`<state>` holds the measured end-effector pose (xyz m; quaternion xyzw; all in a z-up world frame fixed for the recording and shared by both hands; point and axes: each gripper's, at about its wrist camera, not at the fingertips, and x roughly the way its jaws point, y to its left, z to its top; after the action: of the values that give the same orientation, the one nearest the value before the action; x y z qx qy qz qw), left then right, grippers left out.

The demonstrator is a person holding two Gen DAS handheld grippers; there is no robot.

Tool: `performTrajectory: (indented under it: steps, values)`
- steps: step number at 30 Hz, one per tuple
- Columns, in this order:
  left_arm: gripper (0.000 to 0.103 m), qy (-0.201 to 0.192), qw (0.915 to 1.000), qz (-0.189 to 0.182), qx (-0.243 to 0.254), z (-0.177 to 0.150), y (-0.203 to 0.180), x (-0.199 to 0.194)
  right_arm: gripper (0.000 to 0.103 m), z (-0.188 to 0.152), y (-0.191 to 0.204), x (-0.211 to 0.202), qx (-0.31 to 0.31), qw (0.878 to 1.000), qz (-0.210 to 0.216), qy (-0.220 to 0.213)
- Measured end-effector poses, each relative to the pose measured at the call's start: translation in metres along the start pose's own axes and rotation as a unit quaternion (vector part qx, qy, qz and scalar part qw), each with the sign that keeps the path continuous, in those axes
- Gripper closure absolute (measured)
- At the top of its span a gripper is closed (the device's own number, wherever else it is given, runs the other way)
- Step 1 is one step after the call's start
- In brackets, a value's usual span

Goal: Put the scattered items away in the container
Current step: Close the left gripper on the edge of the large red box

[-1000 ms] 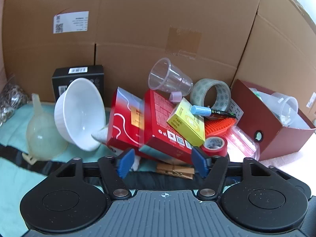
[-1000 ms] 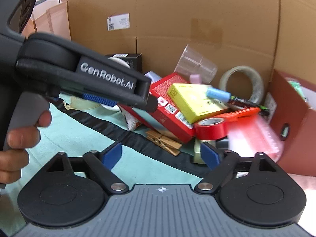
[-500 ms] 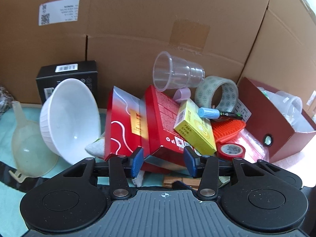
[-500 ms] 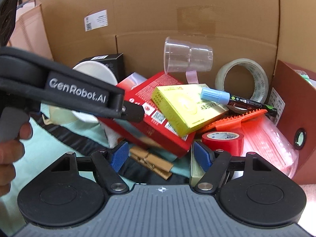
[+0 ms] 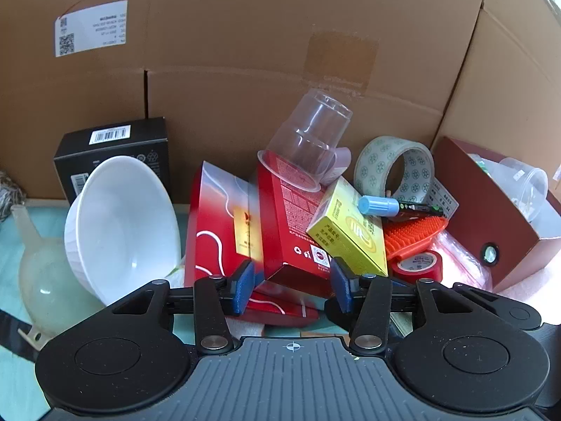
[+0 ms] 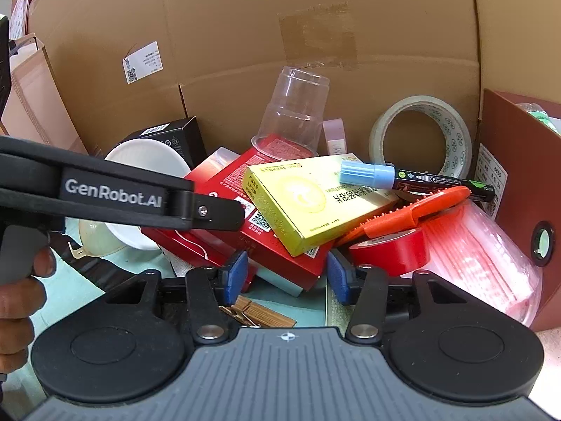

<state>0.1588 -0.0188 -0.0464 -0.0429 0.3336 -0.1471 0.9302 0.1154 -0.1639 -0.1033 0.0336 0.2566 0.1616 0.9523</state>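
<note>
both grippers have pushed in toward the pile since a second ago, and their jaws are closing. the left gripper [image 5: 291,286] now straddles the lower corner of the red box [image 5: 291,231], which stands tilted in the heap; the blue pads look just beside its faces, not yet pressing, so i read it as unclenched. the right gripper [image 6: 285,277] brackets the near end of the same red box [image 6: 277,245] from the other side, also closing with no firm pinch visible. this looks like a 2-handed grasp on 1 item, just short of contact.

compared with the earlier frame, the clear cup [image 5: 308,144] has tipped from lying sideways to mouth-down on the box top, so the pile is shifting. the yellow box [image 5: 347,231], the blue-capped marker [image 5: 396,207] and the orange brush [image 5: 413,235] lean on the red box and may slide when it lifts. the dark red container [image 5: 498,217] stands at the right edge of the teal mat [image 5: 10,231], already holding cups.
</note>
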Motion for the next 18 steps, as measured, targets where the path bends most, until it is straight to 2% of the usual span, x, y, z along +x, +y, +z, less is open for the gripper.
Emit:
performTrajectory:
  steps: [2, 3, 4, 6, 9, 10, 11, 12, 18]
  values:
    - [0.051, 0.001, 1.0, -0.001, -0.001, 0.002, 0.001, 0.0, 0.051, 0.0, 0.0, -0.001, -0.003, 1.0, 0.0, 0.001]
    - [0.043, 0.004, 0.9999, 0.0, -0.012, 0.004, 0.004, 0.002, 0.052, 0.0, 0.001, 0.0, -0.004, 1.0, -0.001, 0.002]
    - [0.039, 0.005, 0.9997, -0.001, -0.023, 0.006, 0.007, 0.003, 0.052, 0.001, 0.001, 0.0, -0.004, 1.0, -0.004, 0.002]
    - [0.039, 0.009, 0.9996, -0.007, -0.028, 0.008, 0.008, 0.006, 0.05, 0.001, 0.003, 0.002, -0.007, 1.0, -0.007, 0.002]
    - [0.036, 0.01, 0.9999, -0.003, -0.009, 0.009, 0.002, 0.011, 0.041, 0.001, 0.006, 0.004, -0.013, 1.0, -0.005, 0.002]
    - [0.036, 0.011, 0.9999, 0.001, -0.001, 0.008, -0.002, 0.013, 0.041, 0.001, 0.006, 0.004, -0.013, 1.0, -0.005, 0.002]
    - [0.038, 0.01, 0.9999, 0.008, 0.008, 0.008, -0.005, 0.014, 0.043, 0.001, 0.006, 0.004, -0.013, 1.0, -0.007, 0.002]
    - [0.048, 0.008, 0.9997, 0.015, 0.017, 0.007, -0.008, 0.013, 0.047, 0.001, 0.006, 0.004, -0.011, 1.0, -0.009, 0.002]
    - [0.06, 0.004, 0.9995, 0.026, 0.017, 0.001, -0.01, -0.004, 0.057, 0.0, 0.003, -0.01, 0.005, 1.0, 0.0, 0.012]
